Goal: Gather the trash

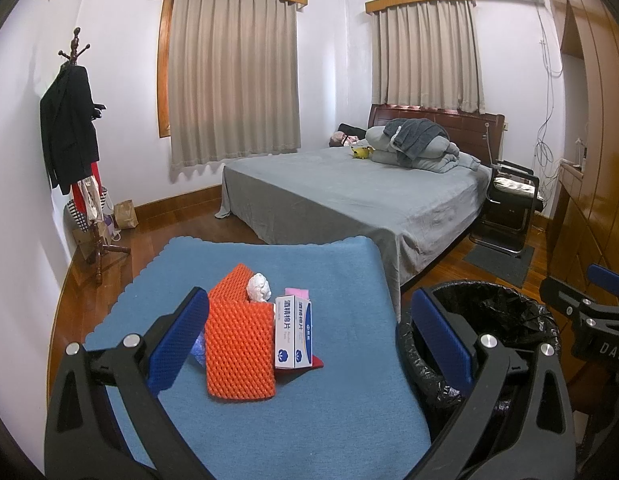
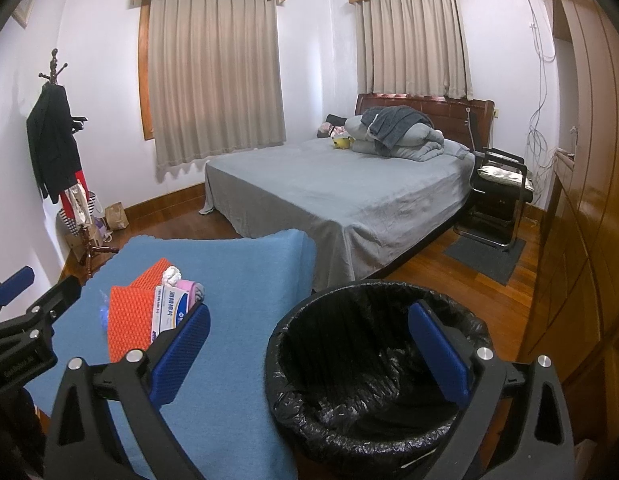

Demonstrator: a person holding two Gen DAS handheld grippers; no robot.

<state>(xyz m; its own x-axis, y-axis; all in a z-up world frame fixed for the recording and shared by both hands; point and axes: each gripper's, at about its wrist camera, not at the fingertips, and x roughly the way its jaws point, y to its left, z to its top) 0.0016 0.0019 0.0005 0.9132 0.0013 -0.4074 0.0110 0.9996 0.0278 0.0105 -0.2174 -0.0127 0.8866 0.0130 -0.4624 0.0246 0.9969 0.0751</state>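
- Bedroom counter (image 1: 329,264), blue-covered, carried orange mesh (image 1: 239,354), a box (image 1: 294,334) and a paper wad (image 1: 259,287).
- Both claws, left (image 1: 309,334) and right (image 2: 309,344), stood apart, empty.
- Collection apparently unstarted; next, grip one item for the lined bin (image 2: 373,436).

Readable text: carton print, two gripper marks.

White-and-blue box (image 1: 293,332) on table (image 1: 309,264): large blue Chinese characters "酒精棉片" down front and side, round blue cotton-boll logo at bottom, small blue brand badge on side, its characters too small to read. Same box in right wrist view (image 2: 167,314), characters partly legible. Right gripper (image 1: 601,320) body: white letters "DAS", cut off at frame edge. Left gripper (image 2: 17,320) body: faint embossed word, too blurred to read.
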